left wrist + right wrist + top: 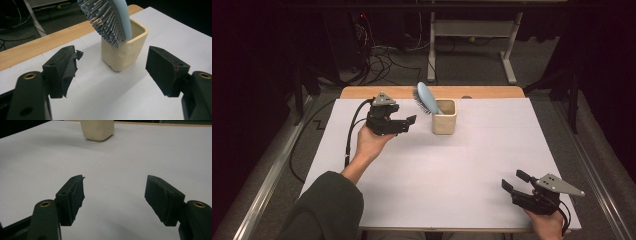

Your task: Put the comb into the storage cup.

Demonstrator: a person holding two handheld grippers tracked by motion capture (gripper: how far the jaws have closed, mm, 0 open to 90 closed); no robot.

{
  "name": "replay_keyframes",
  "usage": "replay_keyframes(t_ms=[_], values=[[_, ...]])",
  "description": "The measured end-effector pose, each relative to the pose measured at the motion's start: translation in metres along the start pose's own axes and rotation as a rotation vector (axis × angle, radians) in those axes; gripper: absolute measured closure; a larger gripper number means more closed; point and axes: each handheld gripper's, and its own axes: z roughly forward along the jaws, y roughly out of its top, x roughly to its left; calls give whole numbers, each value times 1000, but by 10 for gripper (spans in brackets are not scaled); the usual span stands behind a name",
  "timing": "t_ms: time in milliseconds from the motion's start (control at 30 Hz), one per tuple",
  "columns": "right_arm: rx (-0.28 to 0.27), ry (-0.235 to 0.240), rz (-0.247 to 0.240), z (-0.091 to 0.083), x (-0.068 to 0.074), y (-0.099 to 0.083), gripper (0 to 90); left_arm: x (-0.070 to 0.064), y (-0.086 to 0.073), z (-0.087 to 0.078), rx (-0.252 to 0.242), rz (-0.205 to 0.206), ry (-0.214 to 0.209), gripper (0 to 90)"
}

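white table sheet [437,165], wooden edge [362,92], dark room

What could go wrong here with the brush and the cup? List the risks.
1. The brush leans out of the cup toward the left gripper, head up. A push from the open jaws could tip the cup, which looks light.
2. Closing on the bristles rather than the brush's solid back may give a springy, slipping hold.
3. The right gripper sits open at the near edge, far from the cup, so it cannot steady it quickly.
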Motion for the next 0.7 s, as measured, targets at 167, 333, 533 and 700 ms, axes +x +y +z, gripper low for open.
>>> replay_keyframes(t_ms=[167,333,533,700], values=[[-3,1,2,0,0,0,322,1,-2,-3,-3,-2,3,254],[-7,0,5,-1,0,0,322,1,-4,-5,2,0,4,254],[-13,1,9,-2,-1,0,322,1,-5,-11,-8,-1,4,254],[-13,3,10,-2,-1,0,322,3,-8,-15,-9,-5,7,254]])
